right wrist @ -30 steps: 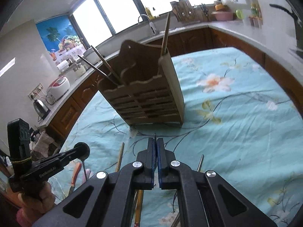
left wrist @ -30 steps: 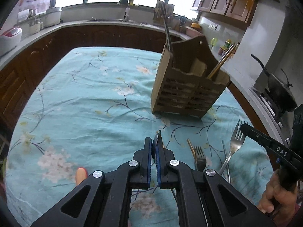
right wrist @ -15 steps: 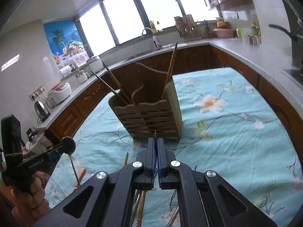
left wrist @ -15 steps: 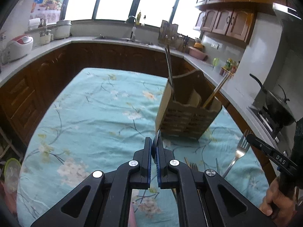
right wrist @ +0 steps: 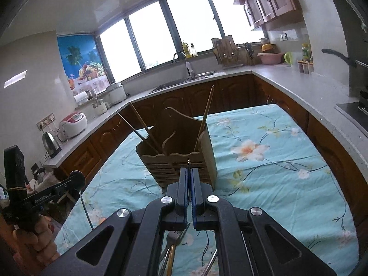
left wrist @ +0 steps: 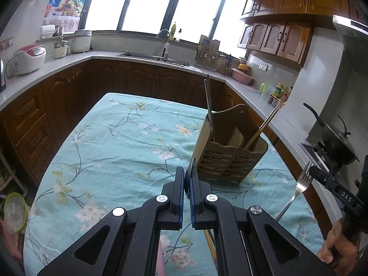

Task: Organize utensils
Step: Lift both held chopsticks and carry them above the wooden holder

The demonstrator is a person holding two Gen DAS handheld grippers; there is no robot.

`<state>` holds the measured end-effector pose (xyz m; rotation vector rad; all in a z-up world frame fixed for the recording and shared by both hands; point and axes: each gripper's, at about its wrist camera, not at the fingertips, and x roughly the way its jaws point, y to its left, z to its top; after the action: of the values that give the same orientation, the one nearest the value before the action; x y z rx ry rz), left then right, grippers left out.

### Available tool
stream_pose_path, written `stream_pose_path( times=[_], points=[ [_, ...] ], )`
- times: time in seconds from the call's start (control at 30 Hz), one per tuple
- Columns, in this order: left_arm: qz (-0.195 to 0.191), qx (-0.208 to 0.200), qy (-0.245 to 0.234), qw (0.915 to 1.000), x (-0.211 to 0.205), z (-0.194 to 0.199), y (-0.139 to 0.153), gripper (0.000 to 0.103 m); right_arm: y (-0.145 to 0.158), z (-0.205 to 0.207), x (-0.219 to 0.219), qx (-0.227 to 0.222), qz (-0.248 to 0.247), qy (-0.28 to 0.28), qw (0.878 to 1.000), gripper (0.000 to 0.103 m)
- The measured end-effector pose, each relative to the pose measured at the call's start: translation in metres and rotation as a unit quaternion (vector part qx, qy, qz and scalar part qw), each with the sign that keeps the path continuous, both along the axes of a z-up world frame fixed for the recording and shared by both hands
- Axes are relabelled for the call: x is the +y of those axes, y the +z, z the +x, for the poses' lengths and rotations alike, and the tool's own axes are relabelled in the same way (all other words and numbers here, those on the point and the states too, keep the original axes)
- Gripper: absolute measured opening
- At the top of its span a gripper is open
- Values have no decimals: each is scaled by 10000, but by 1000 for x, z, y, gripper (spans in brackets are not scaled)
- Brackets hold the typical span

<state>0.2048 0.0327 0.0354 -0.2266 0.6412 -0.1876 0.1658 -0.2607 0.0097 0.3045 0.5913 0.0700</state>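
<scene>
Your left gripper (left wrist: 186, 179) is clamped on a thin metal utensil, its rounded tip standing up between the pads. Your right gripper (right wrist: 190, 174) is pinched on a fork (left wrist: 299, 189), held by its handle, tines up, above the table. Both are raised in front of the wooden utensil holder (right wrist: 181, 156), which stands upright on the teal floral tablecloth (left wrist: 119, 147). Chopsticks (right wrist: 138, 124) and a long handle lean in its compartments. More utensils (right wrist: 171, 246) lie on the cloth below your right gripper. Kitchen counters (right wrist: 294, 85) surround the table.
</scene>
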Motion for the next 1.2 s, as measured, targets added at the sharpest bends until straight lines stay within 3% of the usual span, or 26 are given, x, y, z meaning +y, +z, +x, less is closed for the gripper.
stream_pose_path(
  times=[0.9, 1.2],
  points=[
    [24, -799, 127, 9967, -9, 28, 27, 3, 32, 16, -15, -546, -413, -219, 9974, 2],
    [-75, -1068, 195, 9941, -9, 46, 25, 3, 44, 30, -14, -781, -694, -259, 9942, 2]
  ],
)
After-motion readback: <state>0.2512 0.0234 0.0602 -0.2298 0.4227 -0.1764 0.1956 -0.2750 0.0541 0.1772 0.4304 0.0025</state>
